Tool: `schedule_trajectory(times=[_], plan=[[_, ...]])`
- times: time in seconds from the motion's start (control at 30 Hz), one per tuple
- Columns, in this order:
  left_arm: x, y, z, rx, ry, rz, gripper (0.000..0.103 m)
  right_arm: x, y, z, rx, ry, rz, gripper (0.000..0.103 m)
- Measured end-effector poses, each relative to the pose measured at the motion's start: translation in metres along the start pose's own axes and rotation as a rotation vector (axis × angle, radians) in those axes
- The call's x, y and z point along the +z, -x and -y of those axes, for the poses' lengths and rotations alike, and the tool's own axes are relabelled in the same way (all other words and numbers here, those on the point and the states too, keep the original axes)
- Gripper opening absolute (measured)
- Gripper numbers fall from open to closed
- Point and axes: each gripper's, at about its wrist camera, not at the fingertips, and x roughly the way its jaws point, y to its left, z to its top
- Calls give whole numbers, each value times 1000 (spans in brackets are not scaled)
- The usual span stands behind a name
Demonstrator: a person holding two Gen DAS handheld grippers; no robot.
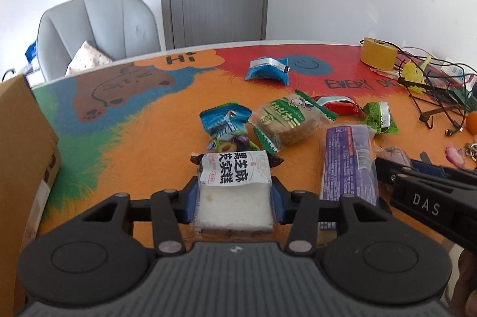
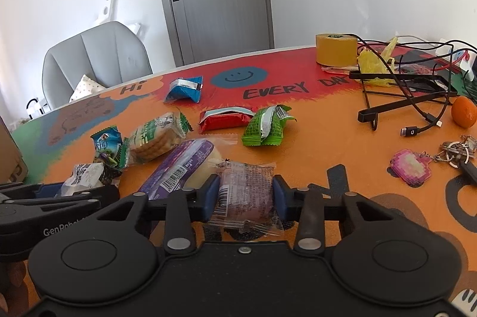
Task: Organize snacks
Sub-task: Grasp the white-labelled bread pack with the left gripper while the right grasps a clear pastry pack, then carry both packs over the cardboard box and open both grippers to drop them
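My left gripper [image 1: 234,194] is shut on a white sesame cake packet [image 1: 234,192] with black Chinese print, low over the table. My right gripper [image 2: 246,194] is shut on a clear packet with a purple cake [image 2: 246,192]; it shows at the right of the left wrist view [image 1: 423,183]. On the colourful mat [image 1: 143,138] lie a long purple packet [image 1: 347,159] [image 2: 179,165], a green-edged biscuit packet [image 1: 286,119] [image 2: 155,136], a blue plum packet [image 1: 226,126] [image 2: 107,147], a red packet [image 2: 225,119], a green packet [image 2: 265,124] and a blue packet [image 1: 268,69] [image 2: 184,89].
A cardboard box [image 1: 21,156] stands at the table's left edge. A yellow tape roll [image 2: 335,50], tangled cables [image 2: 411,96], an orange [image 2: 463,111] and a pink keyring with keys [image 2: 413,169] lie at the right. A grey chair [image 1: 95,28] stands behind the table.
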Motion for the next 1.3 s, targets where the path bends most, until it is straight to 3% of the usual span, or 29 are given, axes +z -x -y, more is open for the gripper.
schedule_trajectory(times=[0.33,0.8,1.3], plan=[[-7,32,-23,-8,24,38,46,-7,25,-7,22,-71,3,36],[-7,91,-79,-14,85,164,46,-12,82,-44,-30,-64,128,36],[-13,147,-112,-20,108,264,46,-12,123,-89,11,-35,211,36]])
